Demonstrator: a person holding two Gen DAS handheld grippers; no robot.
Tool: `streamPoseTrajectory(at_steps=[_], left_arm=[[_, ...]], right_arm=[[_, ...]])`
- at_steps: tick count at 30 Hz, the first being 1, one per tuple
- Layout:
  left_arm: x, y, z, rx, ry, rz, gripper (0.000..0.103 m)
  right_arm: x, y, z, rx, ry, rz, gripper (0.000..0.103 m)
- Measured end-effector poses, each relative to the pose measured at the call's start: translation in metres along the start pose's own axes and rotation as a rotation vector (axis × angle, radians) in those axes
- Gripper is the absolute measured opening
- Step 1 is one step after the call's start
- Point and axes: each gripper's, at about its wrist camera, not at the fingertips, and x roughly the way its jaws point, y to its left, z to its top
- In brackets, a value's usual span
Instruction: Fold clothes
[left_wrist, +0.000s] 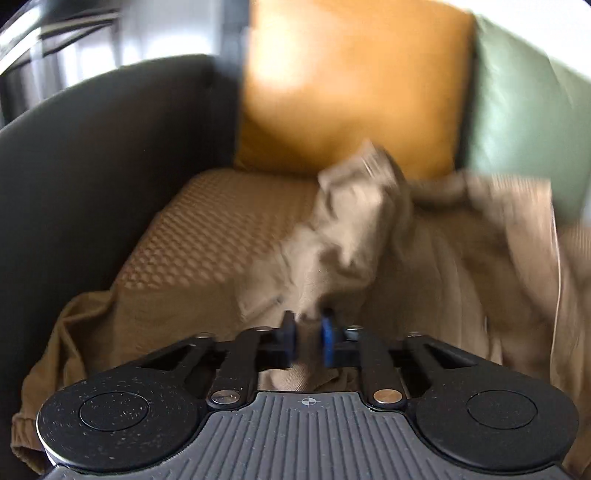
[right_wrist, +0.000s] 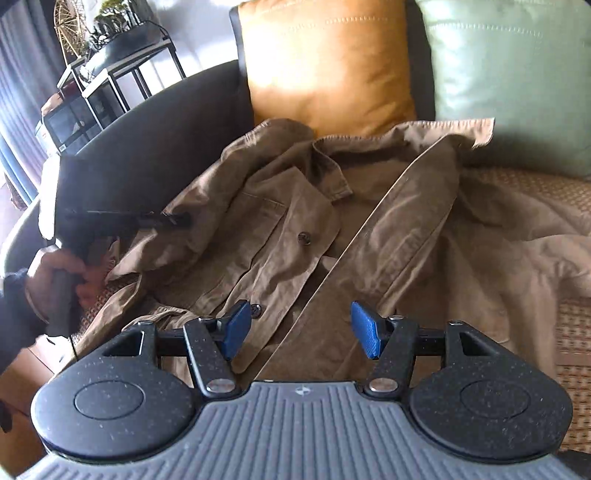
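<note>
Centrally, a soft, limp khaki cotton button-front jacket (right_wrist: 332, 221) lies open on the woven sofa seat (right_wrist: 535, 192). Left gripper (left_wrist: 308, 339) pinches its cloth; right gripper (right_wrist: 301, 328) spread. Seams at six o'clock likely grip best.

Dark sofa (right_wrist: 155, 122), woven tan seat cover (left_wrist: 221, 229). Brown jacket (right_wrist: 295, 229) spread open on seat, collar toward backrest. Orange cushion (right_wrist: 325, 62) and green cushion (right_wrist: 517, 81) propped against backrest, behind jacket.
</note>
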Motion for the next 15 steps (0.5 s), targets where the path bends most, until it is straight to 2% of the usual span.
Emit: streamPoseTrajectory(at_steps=[2,4,7,9,10,12,14,15], left_arm=[[-0.007,0.028,0.01,-0.076,-0.048,0.057,0.005],[-0.004,0.057,0.017,-0.149,-0.061,0.12,0.005],[0.024,0.089,0.013,-0.227,-0.012,0.26,0.007],[0.048,0.101,0.003,-0.231,0.073,0.352,0.017],[0.058,0.104,-0.003,-0.224,0.122,0.382,0.027],[0.06,0.105,-0.01,-0.201,0.147,0.381,0.03],[0.047,0.104,-0.009,-0.195,0.13,0.37,0.058],[0.039,0.106,-0.007,-0.199,0.119,0.369,0.064]], right_arm=[[0.009,-0.003,0.001,0.004,0.007,0.005,0.065],[0.016,-0.005,0.002,0.012,0.018,0.01,0.065],[0.025,-0.008,0.002,0.025,0.028,0.012,0.065],[0.025,-0.008,0.002,0.031,0.03,0.014,0.065],[0.024,-0.009,0.002,0.03,0.03,0.014,0.065],[0.019,-0.01,0.003,0.018,0.028,0.01,0.065],[0.012,-0.014,0.005,0.005,0.022,-0.002,0.065],[0.008,-0.017,0.006,0.001,0.019,-0.009,0.065]])
